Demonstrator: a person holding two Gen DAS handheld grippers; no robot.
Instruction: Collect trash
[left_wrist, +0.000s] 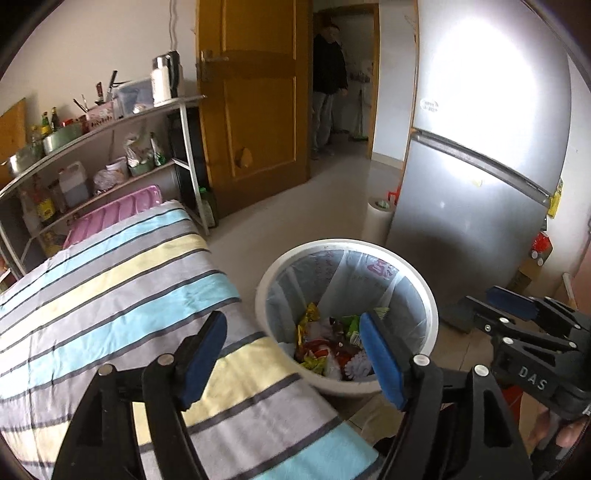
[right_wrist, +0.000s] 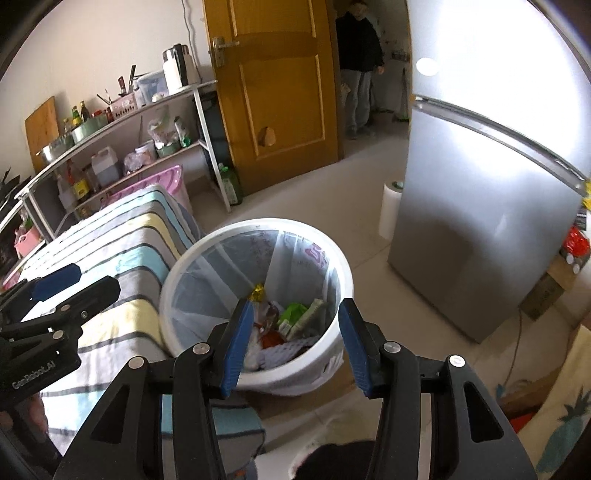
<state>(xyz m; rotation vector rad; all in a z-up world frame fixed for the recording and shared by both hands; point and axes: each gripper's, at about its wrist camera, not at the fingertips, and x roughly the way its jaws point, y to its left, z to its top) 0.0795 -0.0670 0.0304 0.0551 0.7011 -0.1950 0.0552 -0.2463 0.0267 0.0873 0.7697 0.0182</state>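
The white trash bin (left_wrist: 347, 314) stands on the floor (left_wrist: 295, 210), touching the striped bed's (left_wrist: 110, 295) corner, wrappers (right_wrist: 295, 321) inside its liner. Left tongs (left_wrist: 293, 354) and right tongs (right_wrist: 295, 347) hang released above it, holding nothing. A silver fridge (right_wrist: 480, 206) stands near.

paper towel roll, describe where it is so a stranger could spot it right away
Find the tall silver fridge right of the wooden door. At its near left corner an upright white paper towel roll stands on the pale floor, beyond the white plastic trash bin, slimmer and unlined.
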